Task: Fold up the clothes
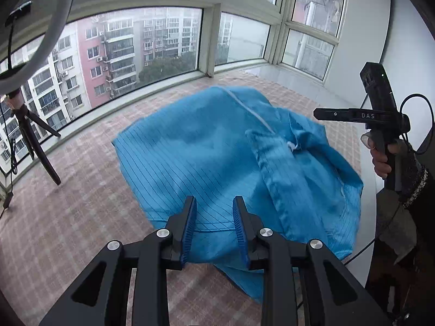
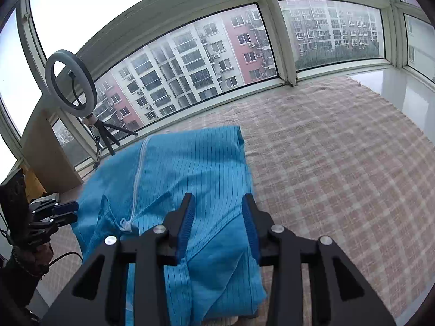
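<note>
The left wrist view is looking down over a blue garment (image 1: 217, 160) that is lying in a rumpled, partly folded heap on a pink and white checked cloth (image 1: 81, 203). The left gripper (image 1: 214, 212) is hovering above the near hem of the garment with its jaws parted; the blue ribbed pads (image 1: 190, 228) are pressing on nothing, and only loose fabric is showing in the gap below them. A white zipper (image 1: 255, 114) is running across the top of the garment toward a bunched collar. At the right edge of this view a hand (image 1: 380, 157) is holding the handle of the right gripper (image 1: 320, 114), which is sitting off the garment's right side, seen side-on.

The right wrist view is showing the same garment (image 2: 195, 163) from the other side, its straight folded edge lying along the checked cloth (image 2: 339, 163). The right gripper (image 2: 218, 209) is standing open above the fabric, with nothing pinched between its pads. The left gripper (image 2: 69, 213) is appearing at the far left, just beside the garment's edge. A ring light (image 2: 70, 84) on a small tripod is standing near the window (image 2: 190, 62), well apart from the garment.
</note>
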### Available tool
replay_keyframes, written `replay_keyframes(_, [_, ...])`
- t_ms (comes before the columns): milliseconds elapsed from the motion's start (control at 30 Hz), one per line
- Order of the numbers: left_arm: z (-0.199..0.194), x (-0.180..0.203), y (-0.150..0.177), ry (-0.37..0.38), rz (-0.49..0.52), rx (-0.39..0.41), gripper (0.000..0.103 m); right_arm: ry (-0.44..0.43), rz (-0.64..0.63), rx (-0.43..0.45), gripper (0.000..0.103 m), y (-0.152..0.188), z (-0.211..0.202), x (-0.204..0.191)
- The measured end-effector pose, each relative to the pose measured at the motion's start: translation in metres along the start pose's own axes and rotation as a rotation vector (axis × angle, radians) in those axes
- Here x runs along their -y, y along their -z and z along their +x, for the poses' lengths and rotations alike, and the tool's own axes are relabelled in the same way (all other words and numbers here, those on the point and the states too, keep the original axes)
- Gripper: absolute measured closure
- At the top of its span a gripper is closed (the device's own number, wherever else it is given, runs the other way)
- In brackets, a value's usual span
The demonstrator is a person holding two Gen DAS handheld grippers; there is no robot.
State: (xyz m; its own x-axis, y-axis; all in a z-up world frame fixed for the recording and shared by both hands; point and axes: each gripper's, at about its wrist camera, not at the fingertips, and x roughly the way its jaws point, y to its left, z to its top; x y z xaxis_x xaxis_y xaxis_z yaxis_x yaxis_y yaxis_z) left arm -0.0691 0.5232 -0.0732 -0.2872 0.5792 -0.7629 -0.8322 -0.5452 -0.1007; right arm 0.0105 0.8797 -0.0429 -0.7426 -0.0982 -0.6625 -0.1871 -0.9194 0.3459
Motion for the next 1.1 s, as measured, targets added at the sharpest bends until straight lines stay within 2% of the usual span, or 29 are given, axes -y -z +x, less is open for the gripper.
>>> replay_keyframes(67, [0.010,-0.004,0.013,-0.013,-0.012,-0.067,0.079,0.056,0.025,-0.096,0.059,0.018,0.016,0.009])
replay_keyframes(133, [-0.004,-0.012,0.028,-0.007,-0.046,-0.075,0.079,0.111,0.061,-0.174,0.060,0.041,0.016,0.022])
replay_keyframes(233, [-0.035,-0.029,0.052,-0.029,-0.130,-0.099,0.069,0.196,0.199,-0.145,0.059,0.069,-0.026,0.039])
replay_keyframes(300, [-0.055,-0.041,0.069,-0.031,-0.189,-0.116,0.067,0.220,0.263,-0.095,0.059,0.086,-0.059,0.036])
replay_keyframes(333, [-0.064,-0.045,0.077,-0.044,-0.205,-0.121,0.064,0.222,0.288,-0.069,0.058,0.094,-0.074,0.032])
replay_keyframes(367, [-0.072,-0.047,0.085,-0.071,-0.215,-0.129,0.058,0.223,0.303,-0.049,0.050,0.100,-0.085,0.023])
replay_keyframes(400, [-0.080,-0.050,0.090,-0.093,-0.225,-0.137,0.056,0.235,0.311,-0.038,0.045,0.106,-0.092,0.012])
replay_keyframes(500, [-0.108,-0.060,0.102,-0.105,-0.262,-0.132,0.055,0.235,0.283,-0.028,0.045,0.120,-0.103,-0.037])
replay_keyframes(600, [-0.141,-0.063,0.110,-0.097,-0.252,-0.064,0.047,0.195,0.224,-0.021,0.044,0.128,-0.109,-0.093])
replay_keyframes(700, [-0.163,-0.065,0.120,-0.132,-0.216,-0.025,0.044,0.293,0.138,-0.023,0.044,0.136,-0.107,-0.148])
replay_keyframes(800, [-0.178,-0.065,0.138,-0.104,-0.206,-0.011,0.044,0.397,0.059,-0.014,0.044,0.147,-0.107,-0.204])
replay_keyframes(967, [-0.206,-0.055,0.166,-0.087,-0.113,-0.009,0.042,0.440,0.028,0.012,0.039,0.177,-0.113,-0.277])
replay_keyframes(1100, [-0.232,-0.054,0.191,-0.054,-0.085,-0.012,0.040,0.453,0.046,0.010,0.038,0.201,-0.114,-0.322])
